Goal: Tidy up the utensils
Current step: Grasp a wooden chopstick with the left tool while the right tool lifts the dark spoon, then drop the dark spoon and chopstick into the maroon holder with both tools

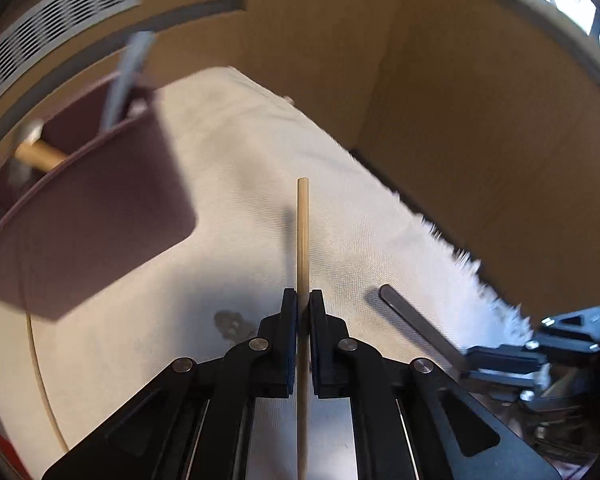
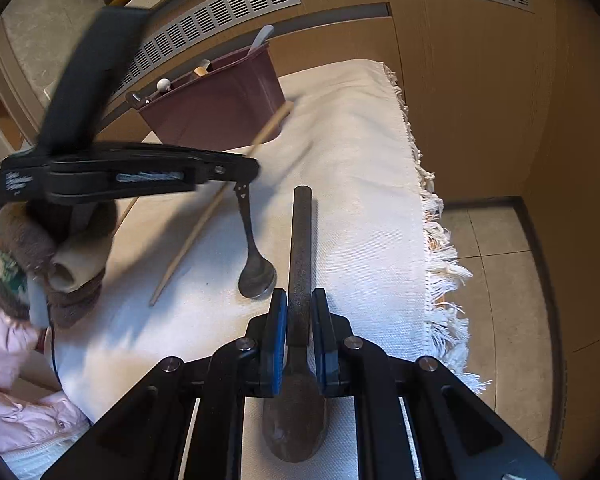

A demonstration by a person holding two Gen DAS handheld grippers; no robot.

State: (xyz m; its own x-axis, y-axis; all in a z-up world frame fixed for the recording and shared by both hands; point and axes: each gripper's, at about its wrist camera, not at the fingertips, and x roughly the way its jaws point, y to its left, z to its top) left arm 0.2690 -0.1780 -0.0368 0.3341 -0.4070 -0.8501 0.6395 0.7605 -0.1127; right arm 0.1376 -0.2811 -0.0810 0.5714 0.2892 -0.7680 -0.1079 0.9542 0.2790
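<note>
My left gripper (image 1: pixel 303 300) is shut on a thin wooden chopstick (image 1: pixel 303 236) that sticks out ahead over the white cloth (image 1: pixel 240 140). A maroon utensil holder (image 1: pixel 80 208) with several utensils in it stands to the left. In the right wrist view my right gripper (image 2: pixel 299 304) is shut on a dark spoon (image 2: pixel 302 240), handle forward and bowl under the jaws. There the left gripper (image 2: pixel 252 168) comes in from the left with its chopstick (image 2: pixel 272 124), in front of the holder (image 2: pixel 220 108). A small metal spoon (image 2: pixel 256 272) lies on the cloth (image 2: pixel 360 160) between them.
A second chopstick (image 1: pixel 40 368) lies on the cloth at the left. The cloth's fringed edge (image 2: pixel 440 260) hangs over the table's right side, above a tiled floor. Wood panelling with vent grilles (image 2: pixel 220 12) stands behind. A person's gloved hand (image 2: pixel 40 260) holds the left gripper.
</note>
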